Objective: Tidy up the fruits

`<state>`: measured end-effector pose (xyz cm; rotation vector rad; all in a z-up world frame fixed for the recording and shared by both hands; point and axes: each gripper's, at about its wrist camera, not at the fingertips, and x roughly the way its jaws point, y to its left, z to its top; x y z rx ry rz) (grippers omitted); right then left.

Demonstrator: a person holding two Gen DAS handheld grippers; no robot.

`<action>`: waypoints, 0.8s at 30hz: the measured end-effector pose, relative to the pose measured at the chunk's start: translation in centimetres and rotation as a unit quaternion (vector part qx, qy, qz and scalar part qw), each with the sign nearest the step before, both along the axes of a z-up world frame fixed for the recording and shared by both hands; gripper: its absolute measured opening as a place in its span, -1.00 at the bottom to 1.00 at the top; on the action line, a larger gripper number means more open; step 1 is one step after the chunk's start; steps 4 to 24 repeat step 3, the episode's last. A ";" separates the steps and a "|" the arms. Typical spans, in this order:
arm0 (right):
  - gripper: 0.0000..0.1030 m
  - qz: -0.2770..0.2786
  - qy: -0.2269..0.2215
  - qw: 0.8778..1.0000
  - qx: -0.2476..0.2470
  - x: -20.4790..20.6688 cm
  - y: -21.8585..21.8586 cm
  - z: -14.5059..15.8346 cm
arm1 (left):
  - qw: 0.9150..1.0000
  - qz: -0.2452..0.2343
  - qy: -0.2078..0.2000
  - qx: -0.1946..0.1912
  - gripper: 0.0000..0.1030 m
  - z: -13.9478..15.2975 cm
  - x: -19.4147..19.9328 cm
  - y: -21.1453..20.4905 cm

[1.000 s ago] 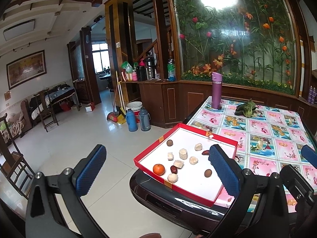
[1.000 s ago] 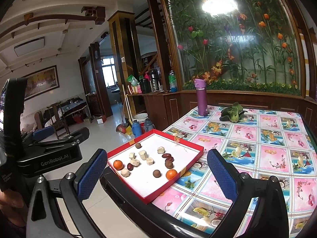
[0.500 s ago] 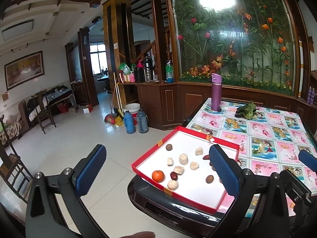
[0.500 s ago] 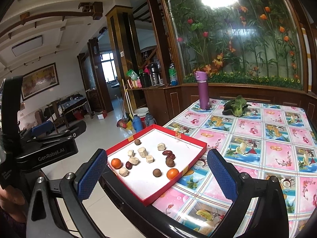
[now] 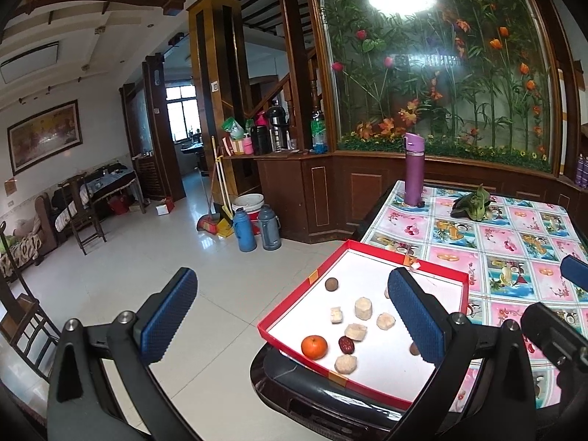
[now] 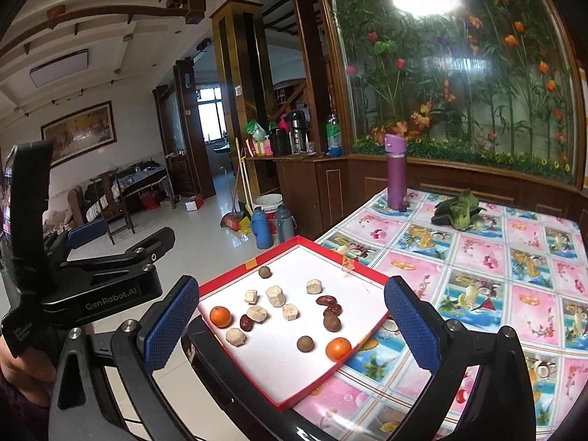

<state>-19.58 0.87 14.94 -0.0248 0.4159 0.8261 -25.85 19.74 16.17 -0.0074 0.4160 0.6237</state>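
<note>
The fruits lie loose in the red-rimmed tray (image 6: 294, 406) at the bench (image 6: 477, 257) corner: two oranges, red dates, brown round fruits, pale chunks. The near orange (image 6: 338, 348) lies ahead of the right tool (image 6: 286, 327), which is nearer; the left tool (image 5: 290, 321) points left of the tray. Both tools are spread apart, empty.

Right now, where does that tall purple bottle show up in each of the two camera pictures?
Left wrist view: the purple bottle stands upright at the table's far corner, upper right of centre.
Right wrist view: the purple bottle stands upright at the same far corner, a little right of centre.
Shared landmark: the red tray of fruit sits nearer the camera, at the table's near corner.
</note>
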 end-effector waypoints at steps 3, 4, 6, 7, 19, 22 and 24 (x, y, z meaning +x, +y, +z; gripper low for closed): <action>0.96 -0.001 0.022 1.000 -0.001 1.3 0.0 -0.2 | 1.000 -0.012 -0.006 -0.003 1.00 0.0 0.8 0.3; 0.96 -0.001 0.022 1.000 -0.001 1.3 0.0 -0.2 | 1.000 -0.012 -0.006 -0.003 1.00 0.0 0.8 0.3; 0.96 -0.001 0.022 1.000 -0.001 1.3 0.0 -0.2 | 1.000 -0.012 -0.006 -0.003 1.00 0.0 0.8 0.3; 0.96 -0.001 0.022 1.000 -0.001 1.3 0.0 -0.2 | 1.000 -0.012 -0.006 -0.003 1.00 0.0 0.8 0.3; 0.96 -0.001 0.022 1.000 -0.001 1.3 0.0 -0.2 | 1.000 -0.012 -0.006 -0.003 1.00 0.0 0.8 0.3; 0.96 -0.001 0.022 1.000 -0.001 1.3 0.0 -0.2 | 1.000 -0.012 -0.006 -0.003 1.00 0.0 0.8 0.3; 0.96 -0.001 0.022 1.000 -0.001 1.3 0.0 -0.2 | 1.000 -0.012 -0.006 -0.003 1.00 0.0 0.8 0.3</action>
